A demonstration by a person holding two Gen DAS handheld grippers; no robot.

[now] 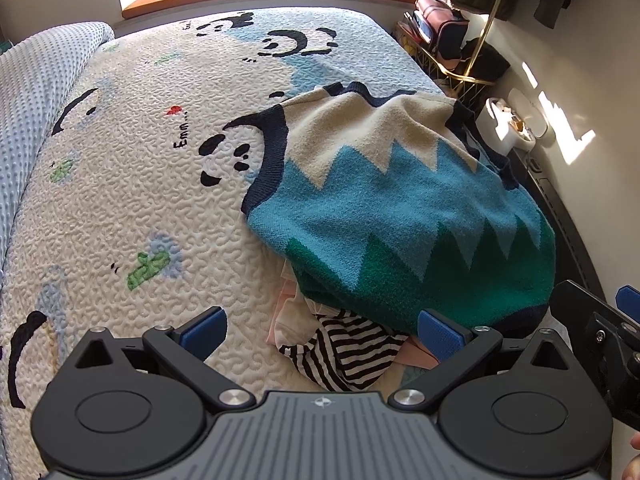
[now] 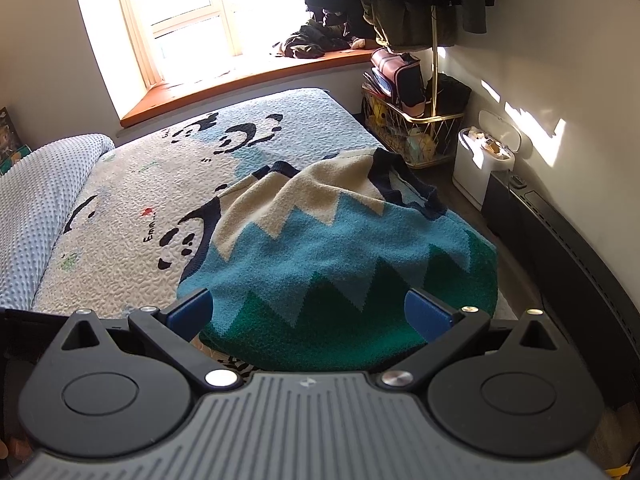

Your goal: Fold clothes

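The left gripper (image 1: 322,334) hovers with fingers spread wide and empty over a striped shirt (image 1: 340,354) and pale pink cloth (image 1: 286,320) at the bed's (image 1: 120,208) near right edge. Just ahead, a knitted sweater vest (image 1: 400,216) drapes over that heap, fuzzy zigzag bands of cream, blue and green, navy ribbed trim. Its long axis runs away from both grippers, hem nearest, neck far. The right gripper (image 2: 308,314), also spread and empty, faces the green hem squarely and looks nearer to it
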